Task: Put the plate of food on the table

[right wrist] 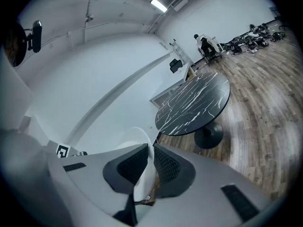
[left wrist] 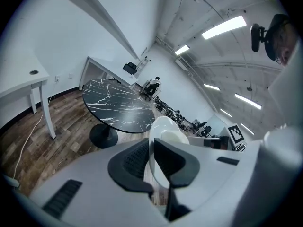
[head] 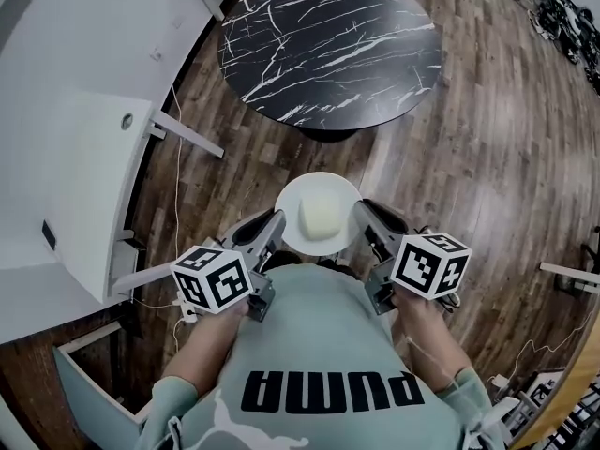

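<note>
A dark wood-plank floor [head: 487,157] is laid throughout the room. In the head view, a round black desk [head: 328,50] with white marble veining is set on a single pedestal at 12 o'clock. A white desk [head: 89,195] is placed at 9 o'clock, and a thin white cable [head: 177,157] is trailed over the floor beside it. Cluttered equipment [head: 553,7] is heaped at 1 o'clock. White walls [right wrist: 94,79] are lit by long ceiling light strips [left wrist: 222,27].

Round white plate [head: 319,185], held level, bears a pale yellow block of food [head: 320,217]. Left tongs [head: 278,221] and right tongs [head: 360,211] clamp its opposite rims. It hangs over the wooden floor [head: 469,157], near the round black white-veined surface [head: 328,45].
</note>
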`<state>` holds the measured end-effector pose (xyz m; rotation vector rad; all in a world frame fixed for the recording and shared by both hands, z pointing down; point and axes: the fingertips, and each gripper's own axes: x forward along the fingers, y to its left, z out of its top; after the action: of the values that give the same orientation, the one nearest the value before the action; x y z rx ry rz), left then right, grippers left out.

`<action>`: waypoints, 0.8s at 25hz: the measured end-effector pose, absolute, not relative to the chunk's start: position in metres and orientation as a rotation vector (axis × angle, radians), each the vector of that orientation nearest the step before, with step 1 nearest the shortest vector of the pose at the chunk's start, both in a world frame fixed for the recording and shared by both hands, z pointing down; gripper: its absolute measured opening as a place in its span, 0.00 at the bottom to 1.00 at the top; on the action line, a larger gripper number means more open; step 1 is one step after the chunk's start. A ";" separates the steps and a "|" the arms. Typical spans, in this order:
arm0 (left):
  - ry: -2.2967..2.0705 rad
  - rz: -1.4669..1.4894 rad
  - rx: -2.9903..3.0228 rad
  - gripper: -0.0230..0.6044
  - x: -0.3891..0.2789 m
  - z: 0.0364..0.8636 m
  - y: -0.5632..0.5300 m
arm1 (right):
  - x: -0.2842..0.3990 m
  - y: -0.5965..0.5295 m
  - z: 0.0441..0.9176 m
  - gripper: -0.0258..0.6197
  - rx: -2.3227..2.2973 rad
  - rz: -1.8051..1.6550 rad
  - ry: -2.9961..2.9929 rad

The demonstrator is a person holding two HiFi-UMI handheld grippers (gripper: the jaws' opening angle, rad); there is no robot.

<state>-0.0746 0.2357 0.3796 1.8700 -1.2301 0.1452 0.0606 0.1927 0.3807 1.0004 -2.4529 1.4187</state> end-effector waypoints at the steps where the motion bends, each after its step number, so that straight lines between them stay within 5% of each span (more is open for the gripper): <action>1: -1.231 0.147 1.873 0.10 -0.072 0.378 0.234 | 0.063 0.191 0.380 0.11 1.004 1.420 -2.457; 20: -1.088 0.214 1.948 0.10 -0.039 0.386 0.164 | 0.101 0.142 0.384 0.11 1.225 1.466 -2.405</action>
<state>-0.0394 0.1641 0.3855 1.9477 -1.0882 0.2141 0.1014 0.1419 0.3843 1.2254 -2.4054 1.4660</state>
